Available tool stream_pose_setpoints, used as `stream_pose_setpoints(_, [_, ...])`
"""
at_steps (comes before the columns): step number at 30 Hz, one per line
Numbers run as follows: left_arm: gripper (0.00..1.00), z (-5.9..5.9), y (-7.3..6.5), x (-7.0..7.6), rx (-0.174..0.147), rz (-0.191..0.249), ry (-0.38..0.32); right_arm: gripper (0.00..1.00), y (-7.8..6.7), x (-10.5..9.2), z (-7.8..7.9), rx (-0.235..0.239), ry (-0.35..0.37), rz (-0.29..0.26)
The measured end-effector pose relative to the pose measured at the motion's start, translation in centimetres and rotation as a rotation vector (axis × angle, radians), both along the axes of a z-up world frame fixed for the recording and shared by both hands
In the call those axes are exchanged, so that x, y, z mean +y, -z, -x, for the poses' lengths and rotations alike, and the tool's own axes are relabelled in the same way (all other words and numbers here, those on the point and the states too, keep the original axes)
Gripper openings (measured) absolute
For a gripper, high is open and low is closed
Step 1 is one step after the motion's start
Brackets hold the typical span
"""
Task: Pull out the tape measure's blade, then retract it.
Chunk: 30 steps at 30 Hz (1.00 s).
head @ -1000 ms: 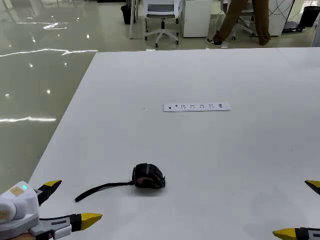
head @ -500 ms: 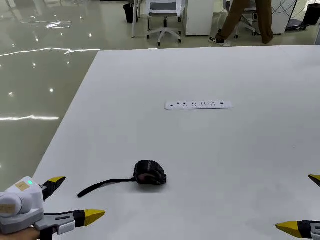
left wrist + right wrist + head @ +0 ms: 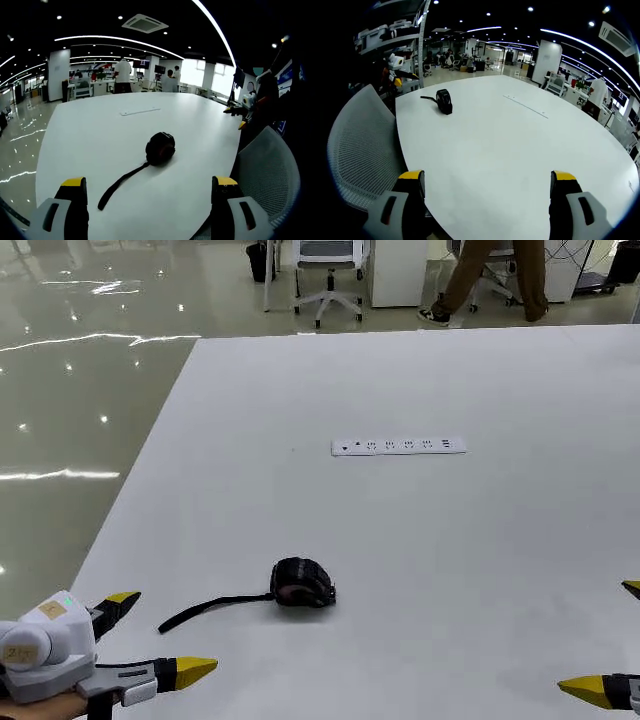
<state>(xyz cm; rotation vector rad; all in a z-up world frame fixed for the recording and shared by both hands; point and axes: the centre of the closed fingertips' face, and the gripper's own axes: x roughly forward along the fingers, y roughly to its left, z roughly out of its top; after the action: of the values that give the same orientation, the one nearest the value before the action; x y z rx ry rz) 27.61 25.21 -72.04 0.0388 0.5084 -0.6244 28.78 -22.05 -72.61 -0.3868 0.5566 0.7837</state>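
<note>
Tape measure [image 3: 301,583] is lying on white table [image 3: 400,520], w/ strap [image 3: 210,610] trailing toward left gripper [image 3: 168,632]; its jaws are gaping wide, empty, nr the strap end; right gripper [image 3: 600,637] is hovering well apart, likewise spread, holding nothing.

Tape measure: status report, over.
Left gripper and right gripper open, empty. Tape measure on table, untouched, strap toward left gripper. Power strip beyond, not in the way.

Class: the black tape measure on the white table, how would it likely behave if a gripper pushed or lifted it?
The tape measure looks compact and rounded, so it is probably dense for its size and might slide on the smooth table rather than tip. Its strap lies curved and slack, so it likely dangles limply when lifted.
</note>
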Motion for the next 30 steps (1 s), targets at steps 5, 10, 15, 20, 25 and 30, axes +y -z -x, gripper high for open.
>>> stream_pose_setpoints(5, [1.0,-0.5,-0.3,0.1,0.008,0.011,-0.005,1.0,0.0,0.7,-0.2,0.012,-0.022,-0.01])
stream_pose_setpoints(10, [1.0,-1.1,-0.3,-0.4,0.011,-0.005,0.022,1.0,-0.6,1.7,-1.1,0.017,-0.051,-0.02])
stream_pose_setpoints(15, [1.0,-2.6,-0.9,-2.0,0.007,-0.046,0.098,1.0,-0.7,3.9,-2.4,0.004,-0.13,-0.009])
stream_pose_setpoints(20, [1.0,-4.3,-0.2,-3.6,0.037,-0.113,0.2,1.0,-0.7,6.5,-4.1,0.007,-0.196,-0.005])
stream_pose_setpoints(25, [1.0,-5.6,1.0,-5.6,0.066,-0.194,0.353,1.0,-0.5,9.2,-5.6,0.011,-0.254,-0.005])
stream_pose_setpoints(30, [0.91,-6.9,2.2,-7.9,0.087,-0.342,0.541,1.0,0.2,12.5,-6.8,0.023,-0.338,0.016])
